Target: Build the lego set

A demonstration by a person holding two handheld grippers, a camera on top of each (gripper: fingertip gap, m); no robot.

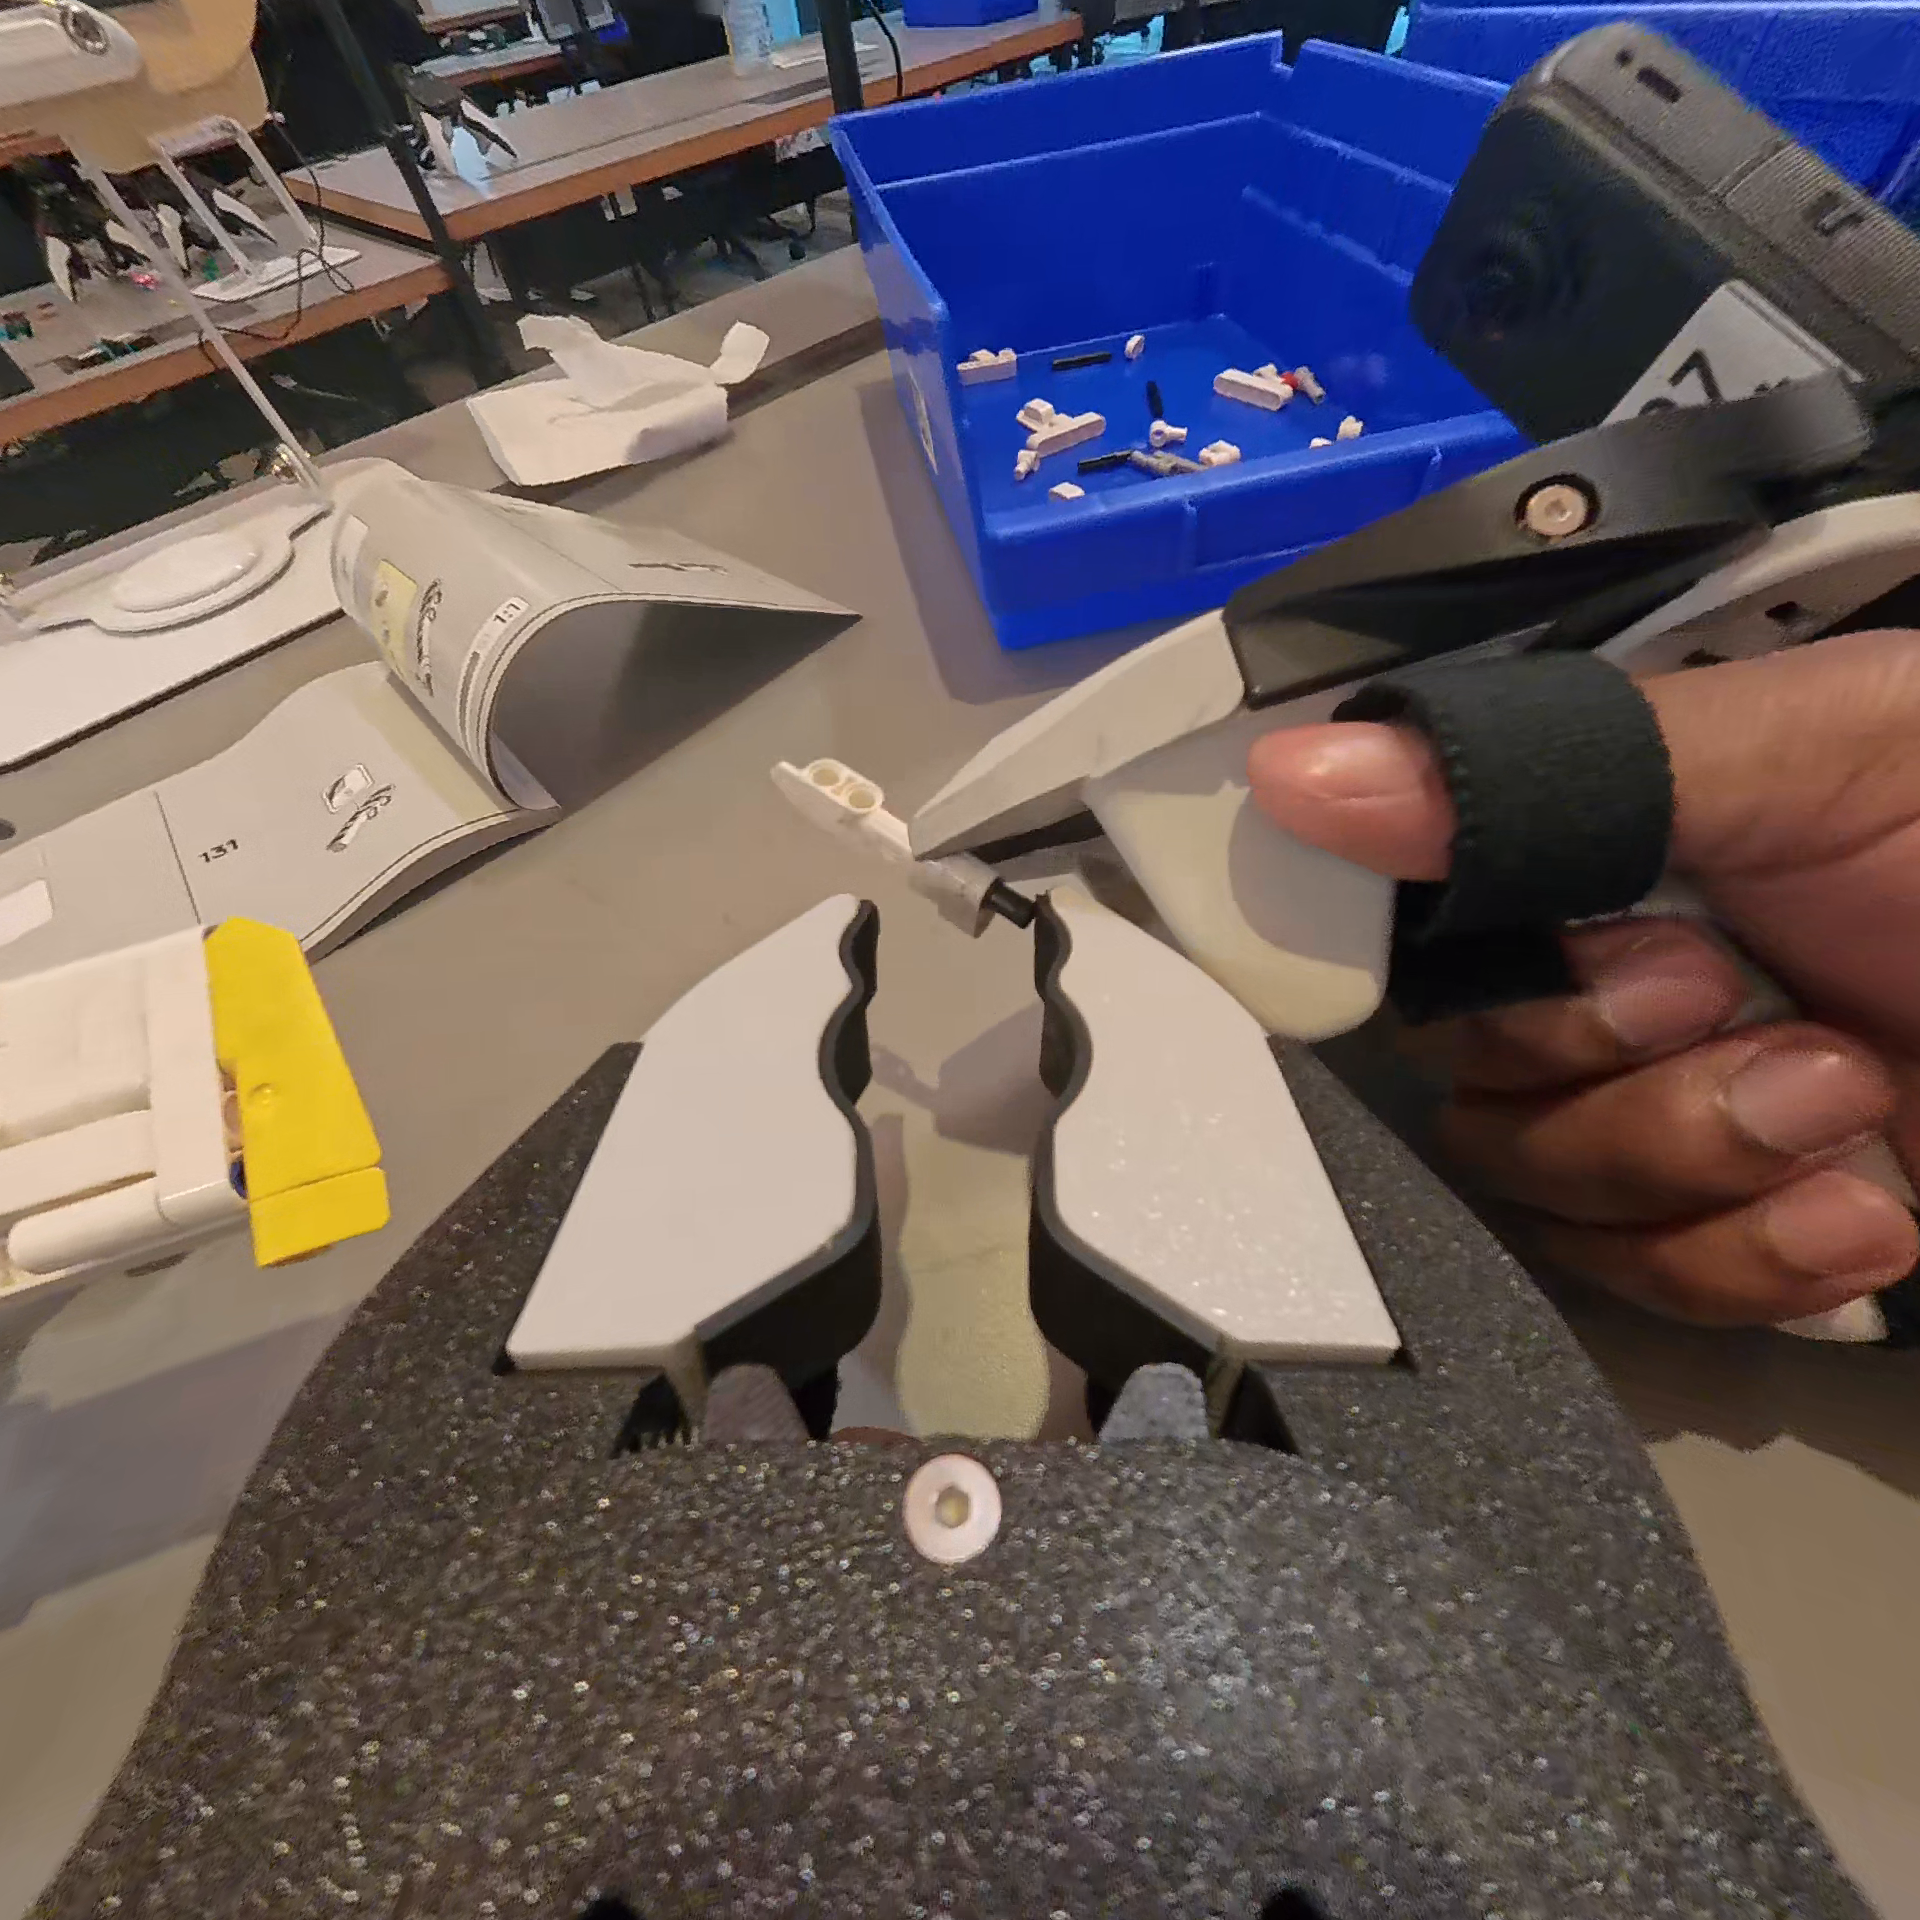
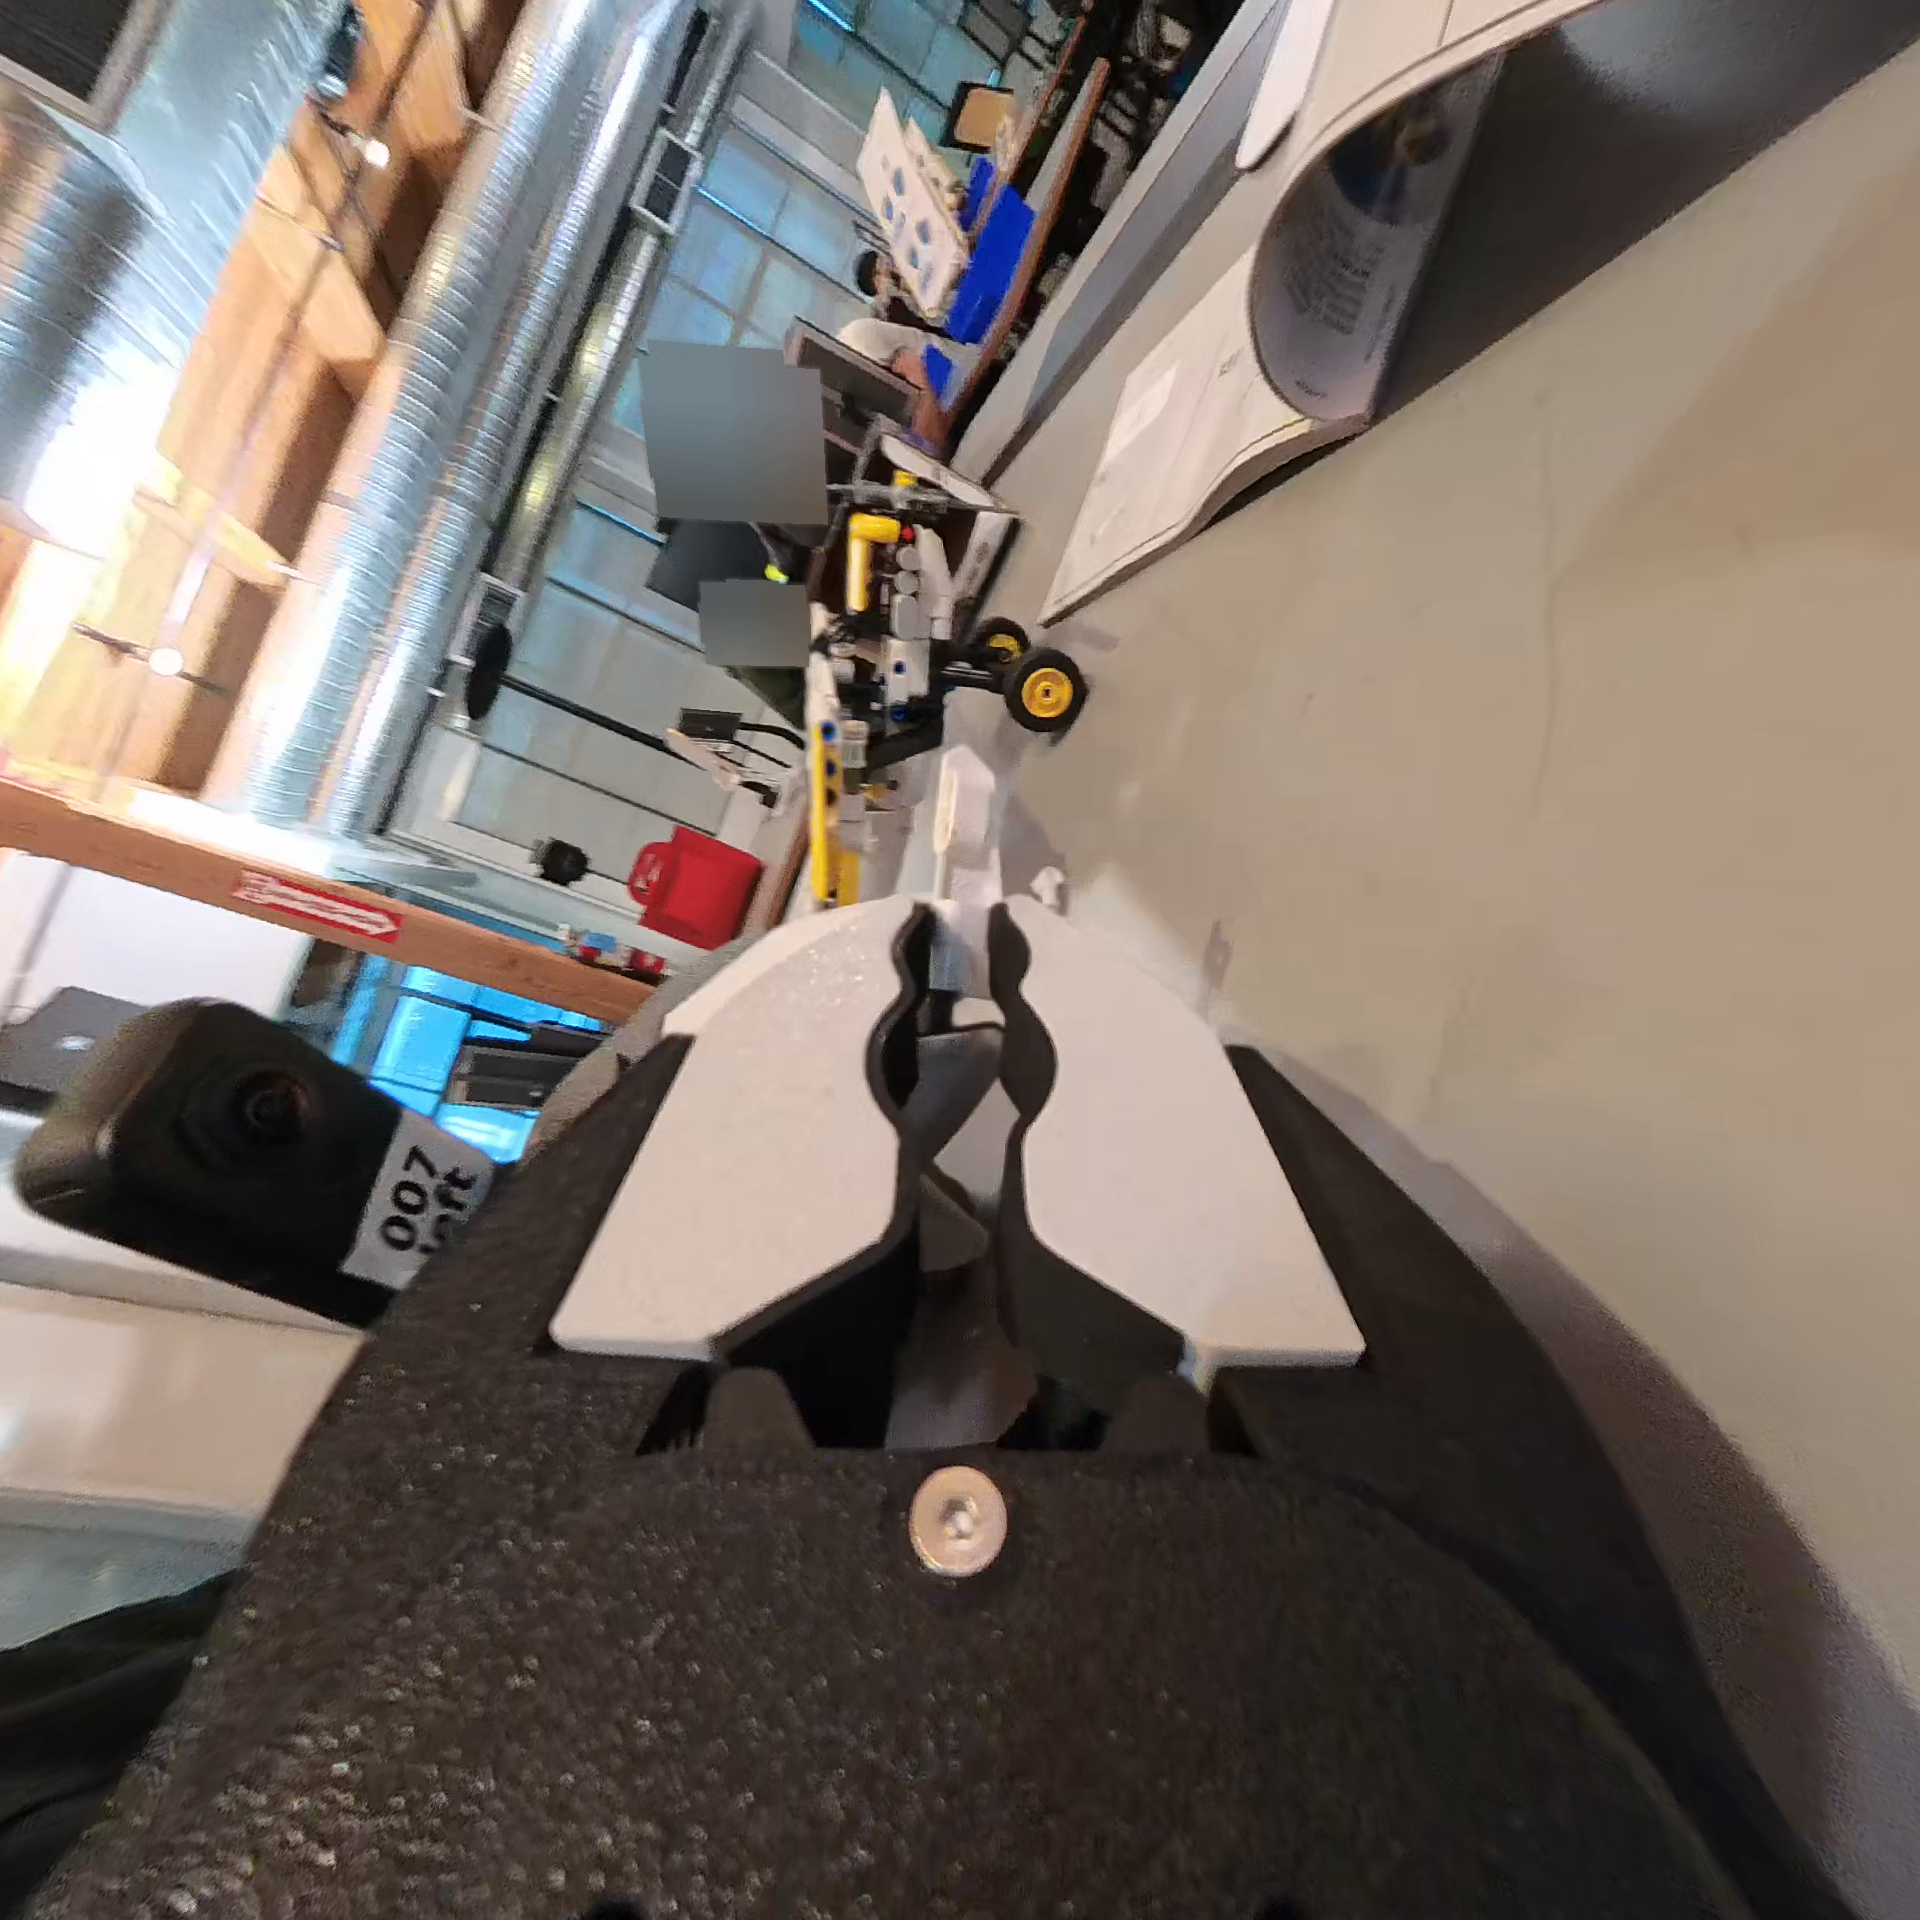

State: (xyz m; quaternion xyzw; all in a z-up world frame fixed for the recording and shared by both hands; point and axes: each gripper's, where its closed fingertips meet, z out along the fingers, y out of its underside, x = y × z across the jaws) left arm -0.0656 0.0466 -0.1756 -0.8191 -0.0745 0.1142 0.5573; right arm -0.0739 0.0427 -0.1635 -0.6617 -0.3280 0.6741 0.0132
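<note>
Right now my right gripper [image 2: 954, 920] is clamped on a small white-and-grey part [image 1: 831, 795], pinching it near its grey sleeve [image 1: 951, 883], with the white two-hole end sticking out beyond the fingertips. A short black pin [image 1: 1013, 906] juts from the sleeve's other end, so these pieces look already joined, as far as I can judge. My left gripper [image 1: 951, 925] is spread wide and grips nothing; the pin's tip sits just at the tip of its right-hand finger [image 1: 1049, 935], touching or nearly so, and I cannot tell which.

Loose pieces lie in the blue bin [image 1: 904, 343] well beyond the fingers. An open booklet [image 1: 312, 821] lies ahead and left of them. A white-and-yellow model [image 1: 281, 1081], just left of my left fingers, is cut off by the frame edge.

From the right wrist view the part is mostly hidden between the pads, and the scene is tilted and blurred.
</note>
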